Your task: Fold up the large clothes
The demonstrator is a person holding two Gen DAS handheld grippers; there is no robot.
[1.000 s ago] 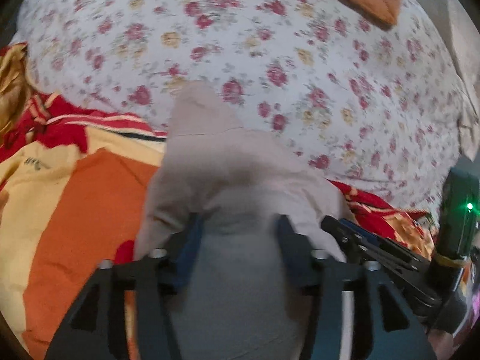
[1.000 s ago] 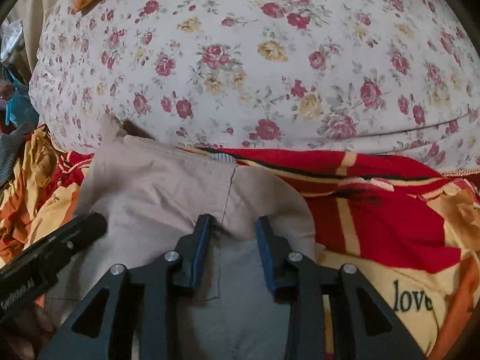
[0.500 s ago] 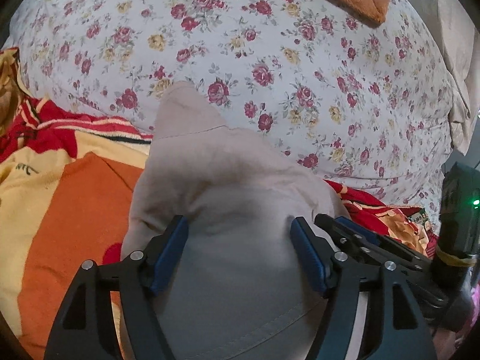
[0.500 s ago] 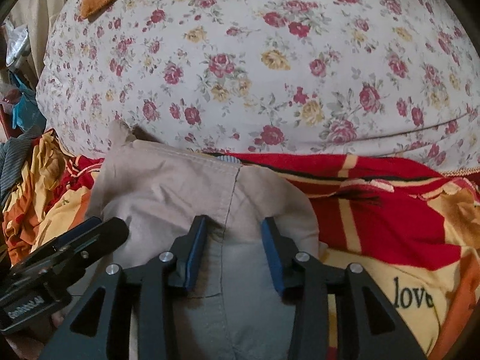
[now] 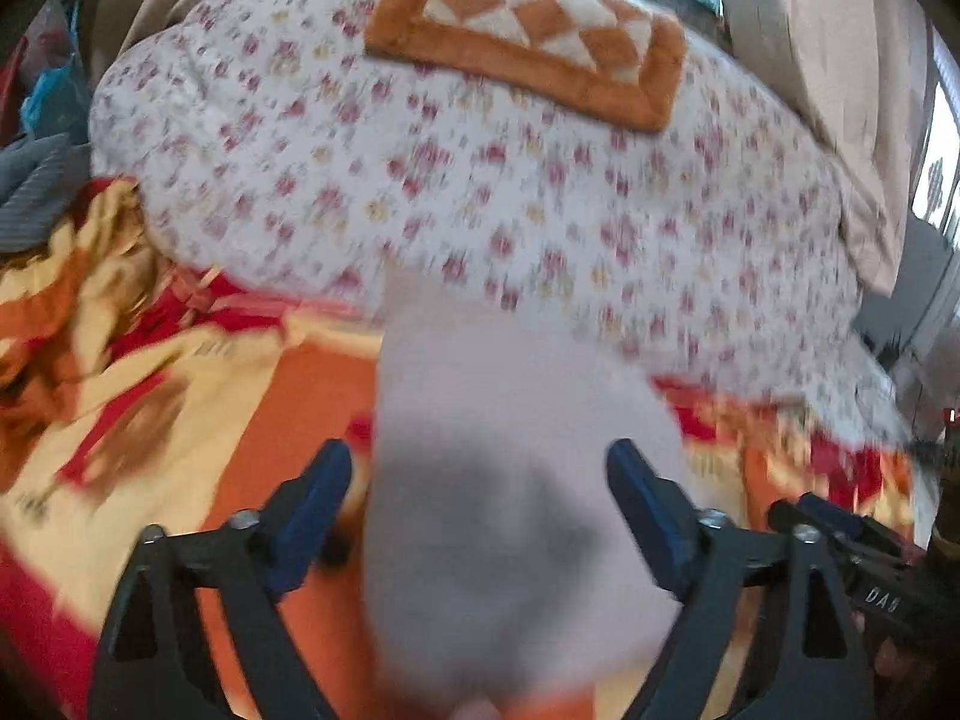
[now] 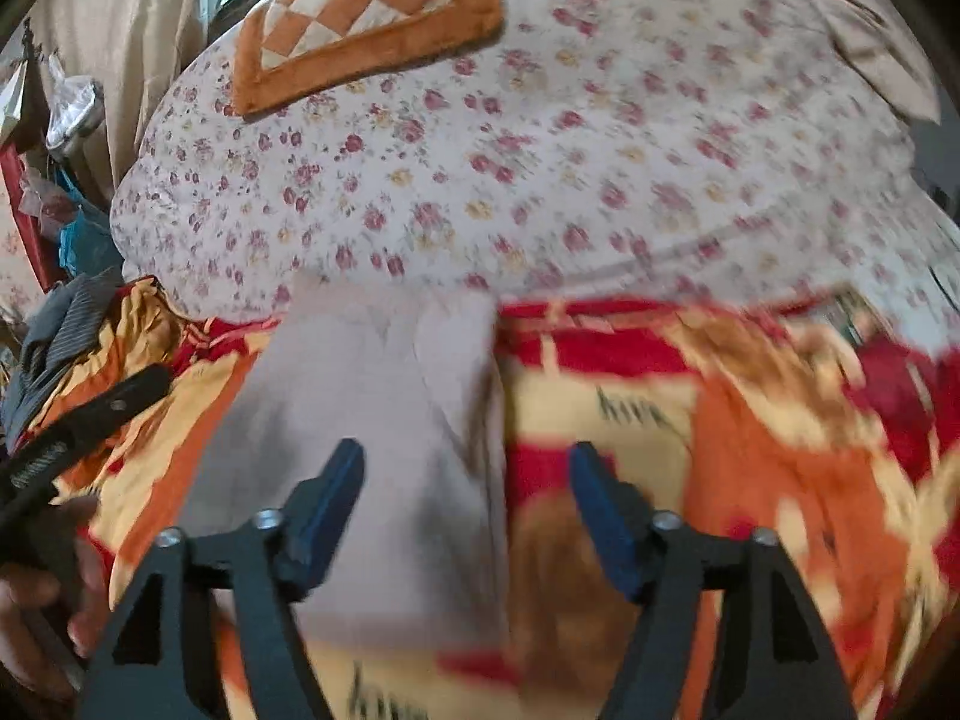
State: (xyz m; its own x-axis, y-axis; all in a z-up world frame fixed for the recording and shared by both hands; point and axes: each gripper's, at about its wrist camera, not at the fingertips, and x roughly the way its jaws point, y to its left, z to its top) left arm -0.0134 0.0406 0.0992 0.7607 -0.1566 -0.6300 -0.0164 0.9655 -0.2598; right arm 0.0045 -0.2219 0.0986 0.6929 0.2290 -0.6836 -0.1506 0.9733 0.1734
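- Garment point(image 5: 516, 450): one beige piece, lying on the orange, red and yellow blanket point(image 5: 180, 396), reaching from between our claws toward 12 o'clock, where its far tip touches the floral quilt point(image 5: 540, 180). Both views are blurred, so we cannot tell what kind of garment it is.
- Our left claw point(image 5: 480, 498) is spread wide, its fingers either side of the cloth and, as far as we can see, not pinching it.
- Our right claw point(image 6: 465, 498) is likewise apart; the garment's right edge runs up between its fingers, with cloth at 9 o'clock and bare blanket at 3 o'clock.
- Risk, as we judge it: with neither claw holding, the fold may spring open or slump, since the blanket beneath is soft and rumpled.
- Risk: closing again could nip the blanket along with the garment, because the two lie pressed together.
- Risk: the claws sit near each other, the left one showing at 9 o'clock in the right view, so a careless swing could knock them together.
- Count: one garment, one blanket, one quilt, one orange checked mat point(image 5: 528, 30) at 12 o'clock, two claws.
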